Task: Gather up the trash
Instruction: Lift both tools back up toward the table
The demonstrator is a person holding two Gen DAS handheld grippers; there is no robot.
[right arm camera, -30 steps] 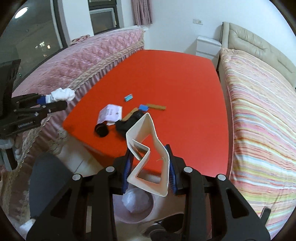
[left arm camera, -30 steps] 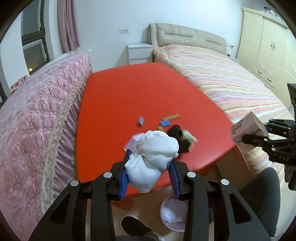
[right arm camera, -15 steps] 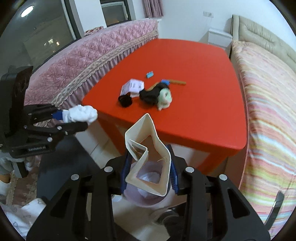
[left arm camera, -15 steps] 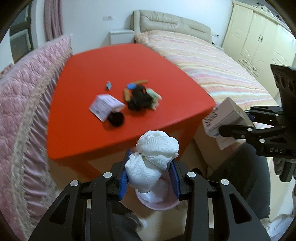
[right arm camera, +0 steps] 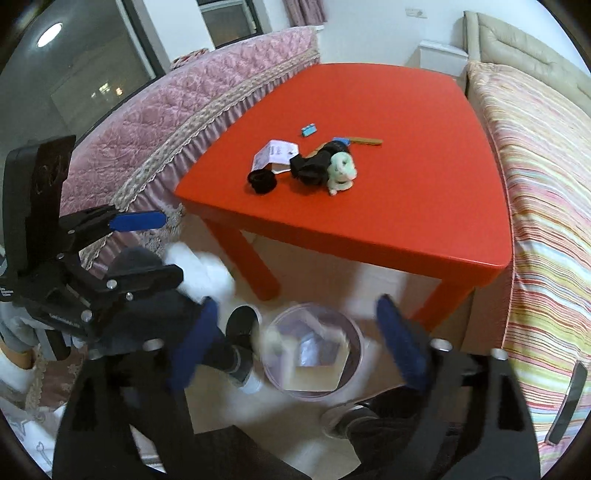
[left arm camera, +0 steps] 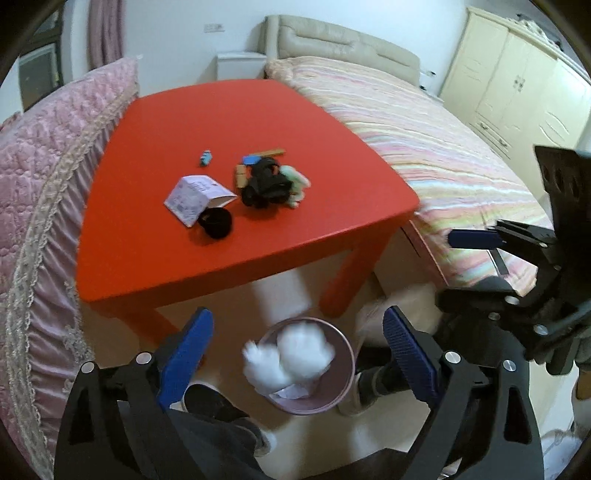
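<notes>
Both wrist views angled down, sharing bin point(left arm camera: 309, 365), red table point(right arm camera: 369, 206)

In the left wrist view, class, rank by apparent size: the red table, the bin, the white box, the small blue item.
1. Red table
2. Bin, though it looks enlarged, being nearest the camera
3. White box
4. Small blue item

The room is bright, with soft, even light. A round lamp glow point(right arm camera: 50, 34) shines in the dark window at the upper left of the right view. Both views bend at the edges, with black corners. The white wad point(left arm camera: 291, 356) and the bin point(right arm camera: 314, 350) look smeared. Soft shadows lie under the red table point(left arm camera: 155, 258).
</notes>
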